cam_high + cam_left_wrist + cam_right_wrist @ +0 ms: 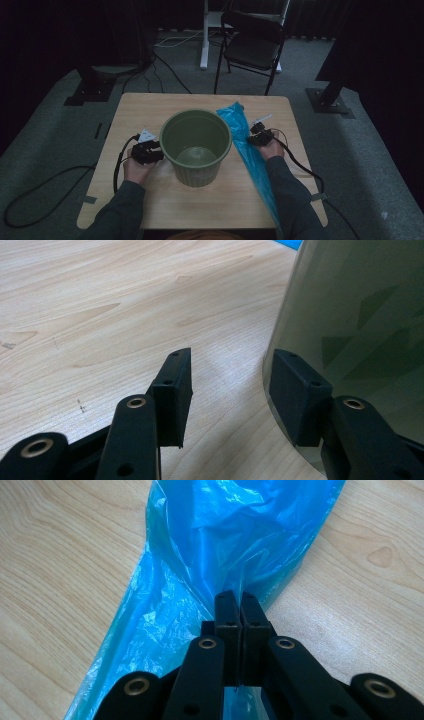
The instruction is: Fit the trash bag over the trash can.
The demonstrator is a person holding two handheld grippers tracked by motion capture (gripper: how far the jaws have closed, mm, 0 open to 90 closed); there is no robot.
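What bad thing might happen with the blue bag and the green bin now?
The right gripper pinches only a thin fold of the blue bag, so the plastic might slip out or tear when lifted. The left gripper stands open beside the green bin without clamping it, so the bin could slide or tip.

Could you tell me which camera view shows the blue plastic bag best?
The high view: the blue plastic bag lies full length beside the green bin. The right gripper view shows its crumpled film close up, the left gripper view just a corner.
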